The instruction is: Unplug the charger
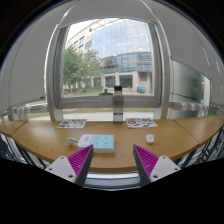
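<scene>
Wooden table (110,140) beyond hand-held gripper (112,160), fingers apart, nothing held; charger too small to discern.

Small white charger (150,137) rests on the wooden desk (50,140), beyond the parted hand-held gripper (112,160).

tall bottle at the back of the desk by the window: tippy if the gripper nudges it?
Probably. The bottle stands upright, tall and narrow, so a high push would likely topple it. Its fill level is not visible, so weight is uncertain. The hand-held gripper is open, well short of it.
</scene>
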